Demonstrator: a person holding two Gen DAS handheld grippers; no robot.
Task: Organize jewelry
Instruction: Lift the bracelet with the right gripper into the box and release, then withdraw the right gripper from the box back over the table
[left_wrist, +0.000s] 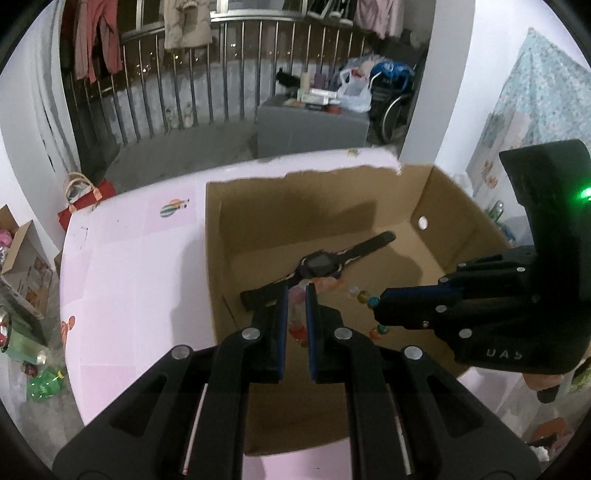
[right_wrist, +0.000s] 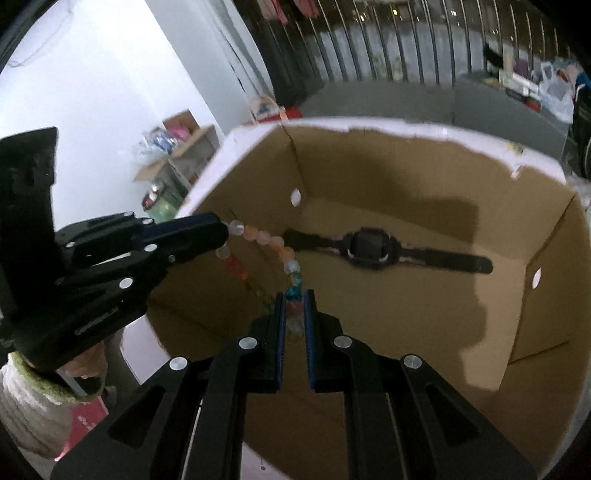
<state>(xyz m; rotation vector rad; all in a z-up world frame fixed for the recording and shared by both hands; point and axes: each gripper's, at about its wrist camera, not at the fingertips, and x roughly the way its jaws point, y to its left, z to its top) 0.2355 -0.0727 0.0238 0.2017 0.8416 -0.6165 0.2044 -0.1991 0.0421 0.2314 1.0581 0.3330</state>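
A bead bracelet (left_wrist: 351, 291) of pink, clear, orange and teal beads hangs stretched between both grippers above an open cardboard box (left_wrist: 258, 206). My left gripper (left_wrist: 296, 295) is shut on one end of it, beads showing between its blue pads. The right gripper (left_wrist: 376, 306) comes in from the right, shut on the other end. In the right wrist view the bracelet (right_wrist: 273, 243) runs from the left gripper (right_wrist: 225, 232) to my right gripper (right_wrist: 294, 299). A black wristwatch (left_wrist: 317, 267) (right_wrist: 369, 245) lies flat on the box floor.
The box (right_wrist: 546, 229) stands on a pink-covered table (left_wrist: 129, 277). Beyond it are a metal railing with hanging clothes, a grey cabinet (left_wrist: 310, 125) with bags and a wheelchair. Boxes and clutter lie on the floor at left. A white sleeve (right_wrist: 33, 398) shows behind the left gripper.
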